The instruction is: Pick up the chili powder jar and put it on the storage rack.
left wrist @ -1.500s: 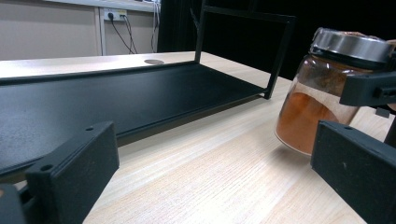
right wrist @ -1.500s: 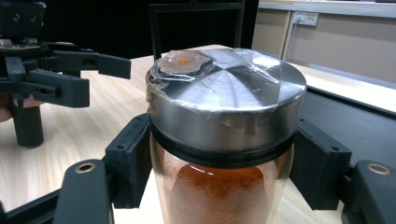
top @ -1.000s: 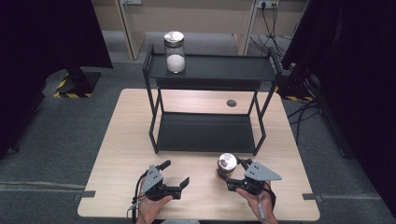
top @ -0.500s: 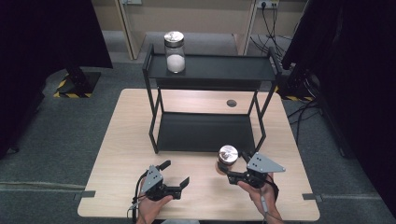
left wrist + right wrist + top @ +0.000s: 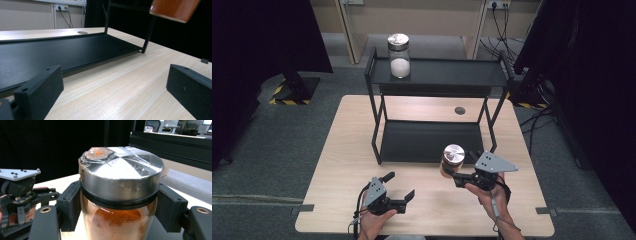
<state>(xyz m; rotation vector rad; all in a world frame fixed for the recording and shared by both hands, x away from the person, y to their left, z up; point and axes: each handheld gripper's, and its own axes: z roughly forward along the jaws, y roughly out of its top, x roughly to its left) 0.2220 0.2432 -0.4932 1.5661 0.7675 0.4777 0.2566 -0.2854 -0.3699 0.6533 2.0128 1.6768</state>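
right claw point(image 5: 451, 171): clamped on my spice jar point(image 5: 452, 160), pads just under the steel lid point(image 5: 121, 171)
jar: upright, lifted off the counter point(image 5: 337, 165), near its front-right corner, just ahead of the rack point(image 5: 432, 141)
axis: vertical
rack heading: lower shelf straight ahead of the jar, top shelf above
left claw point(image 5: 401, 191): spread, empty, near the counter's front edge
nearer hand: right

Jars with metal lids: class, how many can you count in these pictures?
2. One jar of white powder stands on the rack's top shelf; one jar of orange powder is gripped by the right gripper.
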